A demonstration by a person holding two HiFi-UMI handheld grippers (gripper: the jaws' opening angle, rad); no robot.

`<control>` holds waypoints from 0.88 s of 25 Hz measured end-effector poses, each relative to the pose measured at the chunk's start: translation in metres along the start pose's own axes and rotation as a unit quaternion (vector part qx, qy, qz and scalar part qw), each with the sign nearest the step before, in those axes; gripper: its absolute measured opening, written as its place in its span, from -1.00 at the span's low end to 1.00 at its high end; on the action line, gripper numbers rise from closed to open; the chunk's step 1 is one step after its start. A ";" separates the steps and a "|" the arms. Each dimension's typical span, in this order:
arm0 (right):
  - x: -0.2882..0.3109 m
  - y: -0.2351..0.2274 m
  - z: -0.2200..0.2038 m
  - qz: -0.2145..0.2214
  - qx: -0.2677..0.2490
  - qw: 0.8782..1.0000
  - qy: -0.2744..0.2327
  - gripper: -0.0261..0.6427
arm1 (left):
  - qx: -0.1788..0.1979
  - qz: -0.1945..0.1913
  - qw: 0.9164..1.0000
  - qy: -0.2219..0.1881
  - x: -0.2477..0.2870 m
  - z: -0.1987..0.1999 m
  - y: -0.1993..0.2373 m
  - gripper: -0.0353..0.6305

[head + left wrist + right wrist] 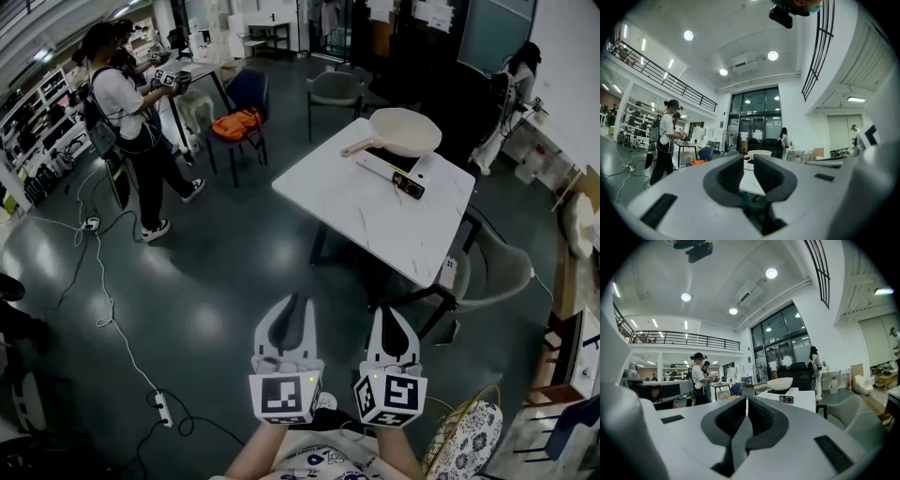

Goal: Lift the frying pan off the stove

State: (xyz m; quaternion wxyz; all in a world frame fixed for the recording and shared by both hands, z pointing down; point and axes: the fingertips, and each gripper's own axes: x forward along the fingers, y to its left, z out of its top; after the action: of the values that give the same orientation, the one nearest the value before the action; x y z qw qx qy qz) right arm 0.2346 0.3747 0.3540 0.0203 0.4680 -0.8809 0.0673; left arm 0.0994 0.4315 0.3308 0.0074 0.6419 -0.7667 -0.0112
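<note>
Jaws closed, hand-held grippers point(292, 302) point(390, 311) side by side, level.

Looks like a big open lab or workspace, not a home: high ceiling point(717, 282) with a mezzanine railing point(684, 339), tall glass doors point(754, 117), stocked shelves point(37, 131), scattered chairs point(335, 91), and a power strip point(163, 409) lying out on the dark floor point(216, 272).

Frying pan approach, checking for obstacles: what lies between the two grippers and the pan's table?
Head view: only bare dark floor up to the table.
</note>
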 end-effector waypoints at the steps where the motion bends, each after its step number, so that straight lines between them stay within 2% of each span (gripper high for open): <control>1: 0.003 -0.001 0.000 0.003 -0.001 1.000 0.000 -0.84 | 0.000 0.001 1.000 -0.001 0.002 0.000 -0.001 -0.68; 6: 0.014 -0.008 0.000 0.016 -0.001 1.000 0.006 -0.84 | -0.004 0.019 1.000 0.004 0.010 -0.003 -0.002 -0.68; 15: 0.043 -0.015 0.001 0.030 0.005 0.999 0.012 -0.84 | -0.003 0.027 1.000 0.007 0.035 -0.005 -0.001 -0.68; 22: 0.086 -0.017 0.006 0.027 0.013 0.999 0.012 -0.84 | -0.001 0.022 1.000 0.007 0.077 -0.005 0.016 -0.68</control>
State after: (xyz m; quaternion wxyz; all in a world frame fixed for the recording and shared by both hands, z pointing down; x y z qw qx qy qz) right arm 0.2009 0.2937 0.3587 0.0227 0.4438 -0.8918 0.0847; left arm 0.0699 0.3585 0.3360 0.0139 0.6250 -0.7805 -0.0073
